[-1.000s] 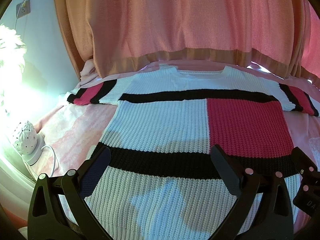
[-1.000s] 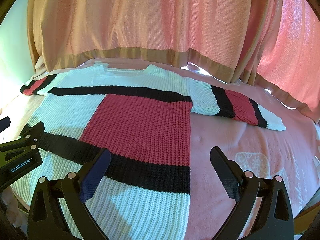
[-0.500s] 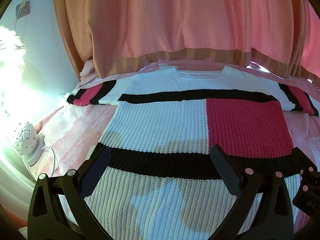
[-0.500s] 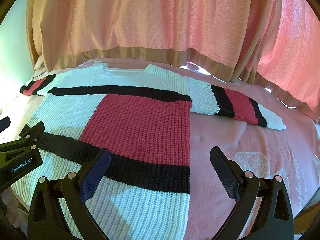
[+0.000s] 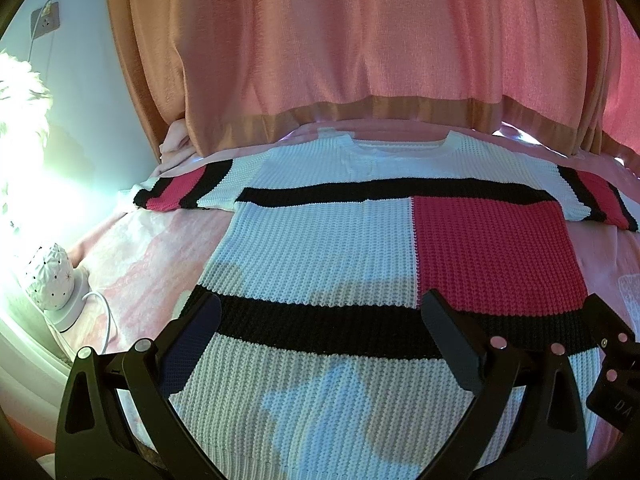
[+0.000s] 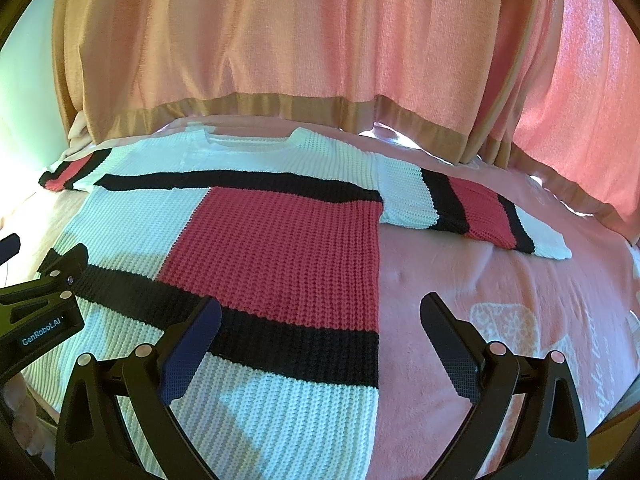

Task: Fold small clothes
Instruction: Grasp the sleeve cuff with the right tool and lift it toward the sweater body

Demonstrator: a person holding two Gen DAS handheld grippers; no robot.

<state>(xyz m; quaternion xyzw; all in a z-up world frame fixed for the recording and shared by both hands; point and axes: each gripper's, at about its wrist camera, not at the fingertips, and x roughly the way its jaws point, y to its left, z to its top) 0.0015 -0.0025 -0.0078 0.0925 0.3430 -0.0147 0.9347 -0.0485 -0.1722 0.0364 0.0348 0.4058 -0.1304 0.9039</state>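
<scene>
Two grippers' fingers [image 5: 200, 320] spread wide (gripping nothing), sweater [image 5: 332, 252] flat on pink bedspread [image 6: 500, 280], curtains [image 6: 280, 40] behind.

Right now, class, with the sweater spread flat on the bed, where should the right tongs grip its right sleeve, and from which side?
Grip the sleeve's white cuff end, coming from the right over the bare blanket. It lies flat, stretched outward, its tip free.
</scene>
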